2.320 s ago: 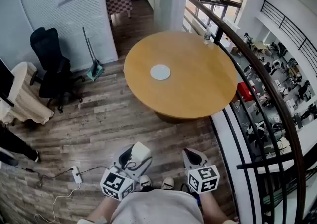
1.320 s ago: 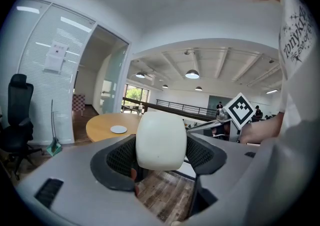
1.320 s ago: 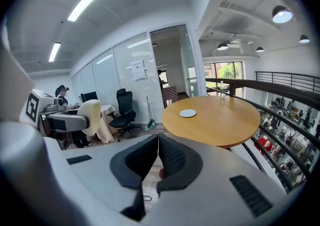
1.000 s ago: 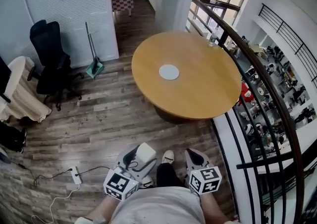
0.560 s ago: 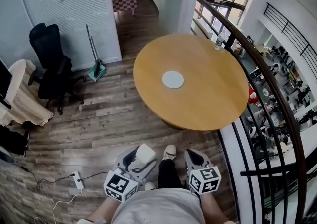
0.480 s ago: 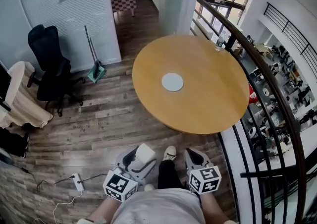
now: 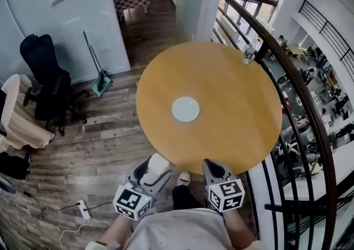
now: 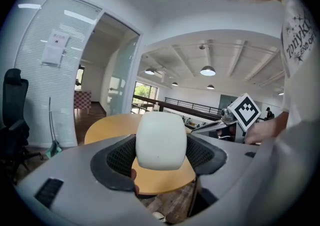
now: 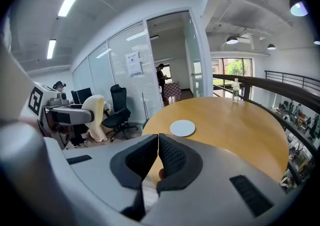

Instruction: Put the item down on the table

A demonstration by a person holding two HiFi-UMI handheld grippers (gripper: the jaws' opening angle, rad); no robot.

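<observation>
White and rounded like a smooth block, the item (image 8: 161,140) sits clamped in the left hand-held gripper (image 7: 154,170). The jaws are spread wide enough to take its width, with a dark ribbed pad pressed against each side. It is held in the air just short of the near edge of the table (image 7: 238,105) and is not resting on the wood.

The right hand-held gripper (image 9: 158,142) has its two pads pressed flat together, with nothing between them. It hovers at the near edge of the table, beside the left one, and touches nothing on the table.

By count there are two hand-held grippers, each with one marker cube, and one item held between them both. There is one round wooden table. One flat white disc (image 7: 185,109) lies on it near the middle, a little toward the near-left edge. One clear bottle (image 7: 248,53) stands upright at the far-right edge, close against the dark railing (image 7: 301,110). Disc and bottle are well apart.

Off the left edge of the table, on the plank floor, stand one black office chair (image 7: 44,80) and one long-handled dustpan (image 7: 95,74) leaning by the glass wall.
</observation>
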